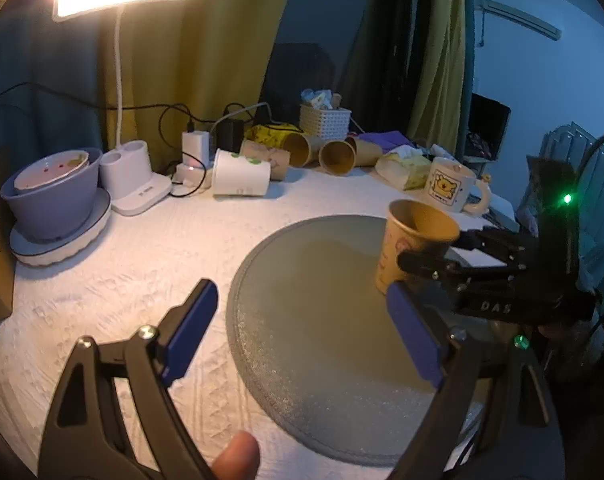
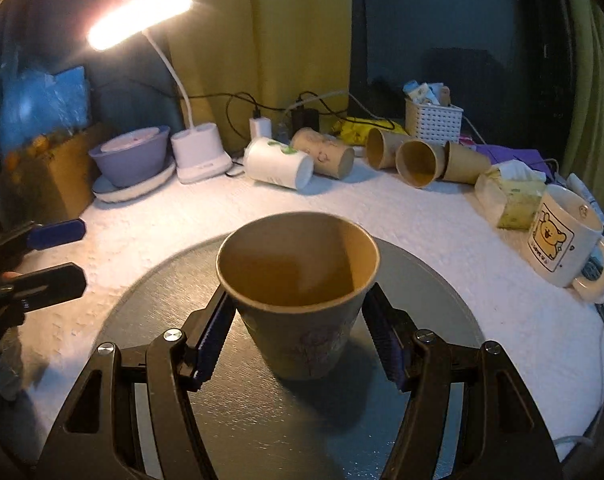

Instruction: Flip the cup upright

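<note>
A brown paper cup (image 2: 297,292) stands upright, mouth up, on the round grey mat (image 2: 149,312). My right gripper (image 2: 297,332) is around the cup, one blue pad on each side of its wall; whether the pads touch it I cannot tell. In the left wrist view the cup (image 1: 414,248) sits at the mat's (image 1: 314,320) right side with the right gripper (image 1: 434,252) around it. My left gripper (image 1: 302,332) is open and empty over the mat's near left part. It also shows in the right wrist view (image 2: 57,256) at the far left.
Several paper cups (image 2: 418,162) and a white cup (image 2: 279,162) lie on their sides at the back. A bear mug (image 2: 562,236), tissue pack (image 2: 510,196), white basket (image 2: 434,120), lamp base (image 2: 199,156), purple bowl (image 2: 131,158) and cables ring the white table.
</note>
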Tool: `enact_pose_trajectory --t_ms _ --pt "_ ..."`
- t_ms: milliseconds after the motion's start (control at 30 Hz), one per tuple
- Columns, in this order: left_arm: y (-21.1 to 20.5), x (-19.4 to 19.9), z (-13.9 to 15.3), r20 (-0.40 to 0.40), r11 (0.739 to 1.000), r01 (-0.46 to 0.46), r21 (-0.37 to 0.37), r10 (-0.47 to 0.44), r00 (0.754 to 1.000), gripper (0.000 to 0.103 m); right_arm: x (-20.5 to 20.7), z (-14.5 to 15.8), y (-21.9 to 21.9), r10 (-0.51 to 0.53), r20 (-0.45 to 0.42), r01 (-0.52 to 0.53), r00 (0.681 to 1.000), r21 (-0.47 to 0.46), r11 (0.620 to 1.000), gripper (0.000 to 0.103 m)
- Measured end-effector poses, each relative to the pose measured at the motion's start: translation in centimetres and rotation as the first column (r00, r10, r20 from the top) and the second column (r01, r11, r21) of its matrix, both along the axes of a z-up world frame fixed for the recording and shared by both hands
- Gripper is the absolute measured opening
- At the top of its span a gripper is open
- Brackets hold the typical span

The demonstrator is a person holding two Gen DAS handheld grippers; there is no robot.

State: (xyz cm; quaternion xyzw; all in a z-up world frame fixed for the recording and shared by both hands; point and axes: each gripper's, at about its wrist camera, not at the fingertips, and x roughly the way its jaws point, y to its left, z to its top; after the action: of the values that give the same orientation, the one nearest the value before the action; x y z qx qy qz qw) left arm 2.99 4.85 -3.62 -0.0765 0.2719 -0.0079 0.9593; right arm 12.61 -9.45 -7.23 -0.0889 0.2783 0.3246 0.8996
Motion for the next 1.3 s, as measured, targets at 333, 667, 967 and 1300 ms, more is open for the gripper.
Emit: enact_pose_trajectory --t_ms 333,667,967,1300 --pt "-0.7 0.0 -0.2 -0.019 1.000 0.015 -0.015 -0.015 1.000 0.087 -1.5 -0.2 -0.8 -0.062 -0.004 0.061 0.998 -0.040 0.997 0.076" --pt "-2.3 -1.0 0.6 0.025 0.997 0.081 -0.012 -0.081 0.996 0.087 -4.6 1.0 -2.9 -0.092 -0.034 0.092 0.995 -0.010 0.996 0.076" --pt "-4.7 -2.4 2.0 0.087 0.995 0.102 -0.006 -0.101 0.991 0.087 -7.4 3.3 -4.9 -0.120 0.000 0.120 0.993 0.027 0.992 0.076" --pt "-5.7 -3.9 4.9 0.172 0.997 0.076 -0.021 -0.071 0.983 0.087 -9.4 5.9 -7.1 -0.165 0.064 0.161 0.984 0.063 0.985 0.076"
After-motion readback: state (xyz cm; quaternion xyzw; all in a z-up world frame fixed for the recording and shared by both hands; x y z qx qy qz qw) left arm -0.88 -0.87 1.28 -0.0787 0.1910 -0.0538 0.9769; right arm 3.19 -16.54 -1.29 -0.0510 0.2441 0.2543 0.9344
